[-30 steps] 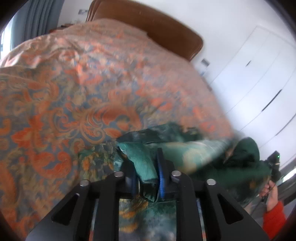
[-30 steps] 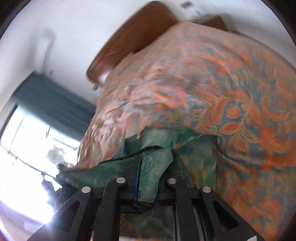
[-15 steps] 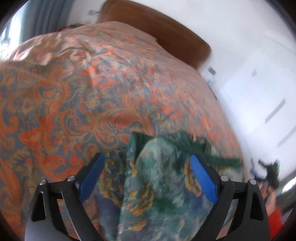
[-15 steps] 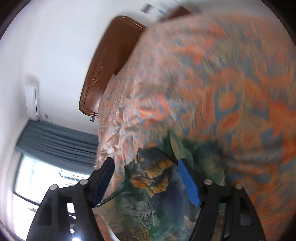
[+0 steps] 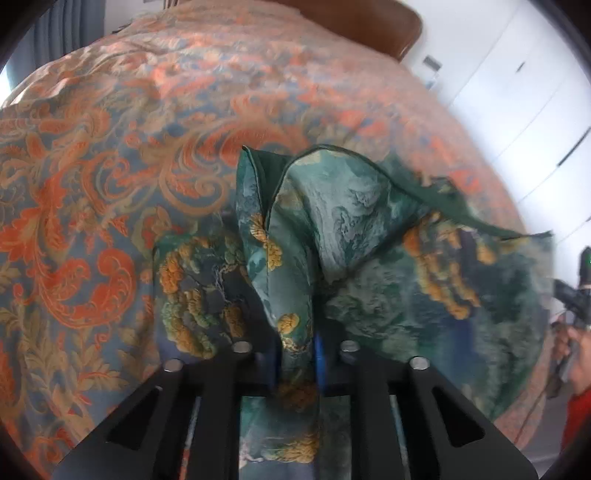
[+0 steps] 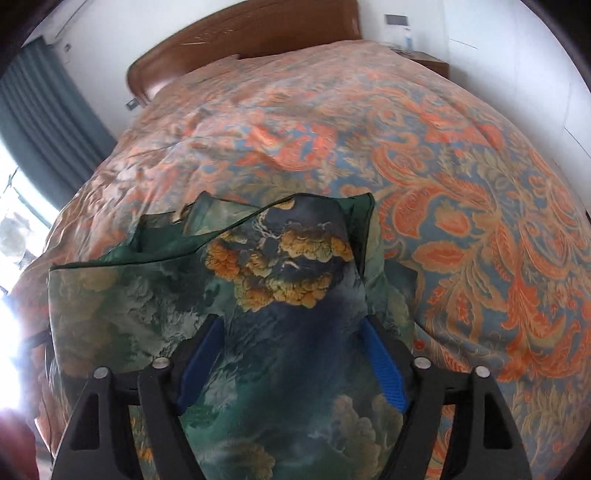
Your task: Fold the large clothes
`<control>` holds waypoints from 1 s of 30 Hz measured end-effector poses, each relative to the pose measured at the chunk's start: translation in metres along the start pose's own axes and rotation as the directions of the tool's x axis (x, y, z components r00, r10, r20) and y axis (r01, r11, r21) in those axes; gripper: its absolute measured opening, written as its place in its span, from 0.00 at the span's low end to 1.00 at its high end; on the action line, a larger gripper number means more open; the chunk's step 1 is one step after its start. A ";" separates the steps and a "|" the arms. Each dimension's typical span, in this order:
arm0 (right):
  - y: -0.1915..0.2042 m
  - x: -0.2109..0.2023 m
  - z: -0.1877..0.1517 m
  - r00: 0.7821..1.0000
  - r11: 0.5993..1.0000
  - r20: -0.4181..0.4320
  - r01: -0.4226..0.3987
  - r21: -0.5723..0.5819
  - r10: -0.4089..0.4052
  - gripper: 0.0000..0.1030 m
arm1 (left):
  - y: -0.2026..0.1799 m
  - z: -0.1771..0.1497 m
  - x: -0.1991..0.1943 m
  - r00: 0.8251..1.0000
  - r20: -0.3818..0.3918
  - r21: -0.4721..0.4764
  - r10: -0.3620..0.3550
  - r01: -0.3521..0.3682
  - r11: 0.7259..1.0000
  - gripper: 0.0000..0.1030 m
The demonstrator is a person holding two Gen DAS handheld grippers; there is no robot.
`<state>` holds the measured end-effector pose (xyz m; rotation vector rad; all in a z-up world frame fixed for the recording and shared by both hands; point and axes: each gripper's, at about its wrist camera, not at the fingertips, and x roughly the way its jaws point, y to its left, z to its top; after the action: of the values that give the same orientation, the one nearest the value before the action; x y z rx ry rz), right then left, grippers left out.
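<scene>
The left tool [image 5: 297, 354] is clamped narrow on a bunched ridge of the green garment [image 5: 343, 236], the patterned cloth pinched between its blue pads [image 5: 318, 360] and rising in a fold ahead of them. The right tool [image 6: 291, 365] stands about half wide and is closing, its blue pads [image 6: 384, 369] flanking a hump of the same garment [image 6: 280, 266] without yet pressing on it. The garment, dark green with gold-orange blossoms, lies crumpled across the near part of a bed, on an orange-and-blue paisley bedspread [image 6: 461, 192] that runs back to a wooden headboard [image 6: 243, 33]. At the right edge of the left view, a person's hand [image 5: 576, 354] in a red sleeve grips the other tool's handle.

The step in hand appears to be taking hold of the cloth at two points, with one grip made and the second forming. The next move likely calls for the right tool to finish closing, then both lifting and drawing apart to spread the cloth before a fold is laid.
</scene>
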<state>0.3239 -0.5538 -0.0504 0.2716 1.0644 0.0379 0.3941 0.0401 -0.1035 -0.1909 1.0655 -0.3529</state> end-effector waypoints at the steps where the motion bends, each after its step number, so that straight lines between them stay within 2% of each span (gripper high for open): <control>1: 0.000 0.000 0.000 1.000 1.000 -0.006 0.001 -0.005 -0.001 0.16 | 0.000 -0.001 -0.007 1.000 0.011 0.018 -0.003 0.003 1.000 0.07; 2: 0.001 -0.003 0.000 1.000 1.000 -0.012 0.013 -0.019 -0.013 0.02 | 0.000 -0.003 -0.015 1.000 0.029 0.039 0.000 -0.001 0.999 0.07; 5: 0.007 -0.015 -0.002 0.998 0.995 0.014 0.054 -0.082 -0.053 0.01 | -0.003 -0.006 -0.037 0.996 0.085 0.041 -0.010 0.006 0.999 0.07; 9: 0.015 -0.043 0.009 0.988 0.991 0.129 0.096 -0.098 -0.083 0.01 | -0.010 0.008 -0.063 0.981 0.195 0.022 -0.010 0.006 1.000 0.07; 12: 0.021 -0.068 0.027 0.967 0.988 0.236 0.119 -0.098 -0.093 0.01 | -0.012 0.025 -0.063 0.965 0.262 0.003 0.017 -0.019 1.000 0.07; 14: 0.021 -0.069 0.040 0.957 0.988 0.272 0.125 -0.086 -0.097 0.01 | -0.010 0.032 -0.045 0.962 0.269 -0.020 0.052 -0.049 0.999 0.07; 17: 0.019 -0.044 0.052 0.959 0.984 0.249 0.158 -0.078 -0.134 0.01 | 0.004 0.029 0.000 0.970 0.206 -0.056 0.127 -0.118 0.992 0.07; 20: 0.006 0.007 0.047 0.967 0.977 0.172 0.203 -0.065 -0.190 0.01 | 0.031 0.010 0.037 0.983 0.153 -0.127 0.096 -0.077 0.989 0.08; 24: -0.007 0.056 0.020 0.976 0.977 0.106 0.197 -0.078 -0.189 0.01 | 0.039 -0.004 0.045 0.983 0.173 -0.127 0.058 -0.036 0.991 0.09; 30: -0.015 0.071 0.009 0.981 0.984 0.113 0.168 -0.065 -0.160 0.01 | 0.034 -0.004 0.052 0.984 0.162 -0.103 0.077 -0.061 0.993 0.11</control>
<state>0.3649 -0.5586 -0.1108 0.1159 0.9731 -0.0847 0.4193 0.0520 -0.1588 -0.2655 0.9231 -0.2187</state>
